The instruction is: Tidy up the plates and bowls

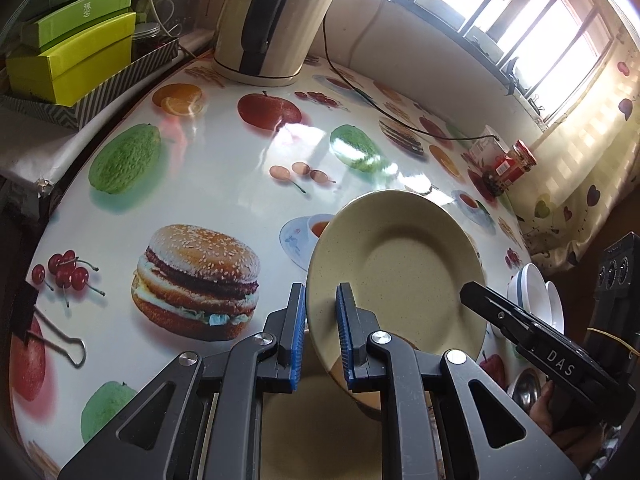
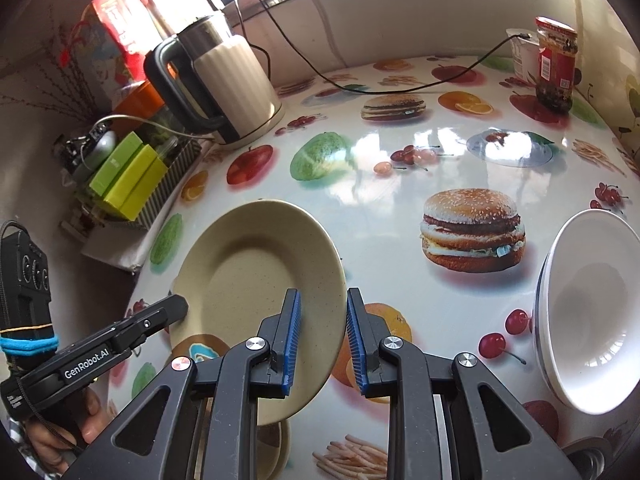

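Note:
A beige plate [image 1: 400, 272] [image 2: 256, 276] hangs tilted above the fruit-print table [image 1: 208, 168], held at two sides. My left gripper [image 1: 320, 292] is shut on its near rim; in the right wrist view its fingers [image 2: 176, 308] meet the plate's left edge. My right gripper [image 2: 324, 300] is shut on the opposite rim, and its fingers [image 1: 470, 292] reach in from the right in the left wrist view. Another beige dish [image 1: 316, 420] [image 2: 276, 440] lies under the plate, mostly hidden. A stack of white bowls [image 2: 588, 312] [image 1: 532, 292] stands to the right.
A cream kettle [image 1: 272, 20] [image 2: 224, 80] with a black cable stands at the back. Green boxes [image 1: 72, 56] fill a striped tray at the left edge. A red-lidded jar [image 2: 556, 64] stands far right. A metal bowl [image 1: 528, 388] sits near the white bowls, and a binder clip [image 1: 60, 344] lies near left.

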{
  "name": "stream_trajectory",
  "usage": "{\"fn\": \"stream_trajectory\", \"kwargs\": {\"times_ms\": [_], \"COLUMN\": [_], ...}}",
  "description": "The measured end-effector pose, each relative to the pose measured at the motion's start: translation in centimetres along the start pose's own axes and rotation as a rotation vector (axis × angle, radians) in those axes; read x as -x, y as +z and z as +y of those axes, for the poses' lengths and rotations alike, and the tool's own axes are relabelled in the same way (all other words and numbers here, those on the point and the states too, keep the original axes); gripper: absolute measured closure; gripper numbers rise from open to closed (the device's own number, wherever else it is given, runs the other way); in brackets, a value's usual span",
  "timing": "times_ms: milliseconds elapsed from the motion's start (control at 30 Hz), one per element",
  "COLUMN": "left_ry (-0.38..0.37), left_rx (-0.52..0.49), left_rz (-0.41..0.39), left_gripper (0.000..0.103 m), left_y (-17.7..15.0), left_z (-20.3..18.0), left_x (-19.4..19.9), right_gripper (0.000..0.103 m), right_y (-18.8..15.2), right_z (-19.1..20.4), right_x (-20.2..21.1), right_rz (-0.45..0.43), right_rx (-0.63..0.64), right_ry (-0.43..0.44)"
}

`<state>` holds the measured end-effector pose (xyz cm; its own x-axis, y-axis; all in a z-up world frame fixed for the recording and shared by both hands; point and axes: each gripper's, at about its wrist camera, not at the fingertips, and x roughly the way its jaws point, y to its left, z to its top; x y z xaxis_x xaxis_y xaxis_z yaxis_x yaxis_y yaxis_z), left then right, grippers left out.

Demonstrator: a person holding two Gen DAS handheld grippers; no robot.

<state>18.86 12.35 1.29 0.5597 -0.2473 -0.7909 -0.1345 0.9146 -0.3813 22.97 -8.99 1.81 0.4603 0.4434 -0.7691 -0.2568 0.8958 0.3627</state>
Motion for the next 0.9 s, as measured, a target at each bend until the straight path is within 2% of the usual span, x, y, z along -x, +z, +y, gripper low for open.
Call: {"fn": "stream_trajectory", "kwargs": {"times_ms": [900], "left_ry": [0.029], "left_rx": [0.043], "left_rz": [0.011], "left_gripper": [0.087], "left_y": [-5.4], "left_z": [3.0], "left_x": [2.8], "right_gripper": [0.081], "right_y": [-5.3], "right_z": [2.3], "right_x": [0.7], "right_rz": [0.06], "right_rx": [0.03], "right_ry": [0.052]}}
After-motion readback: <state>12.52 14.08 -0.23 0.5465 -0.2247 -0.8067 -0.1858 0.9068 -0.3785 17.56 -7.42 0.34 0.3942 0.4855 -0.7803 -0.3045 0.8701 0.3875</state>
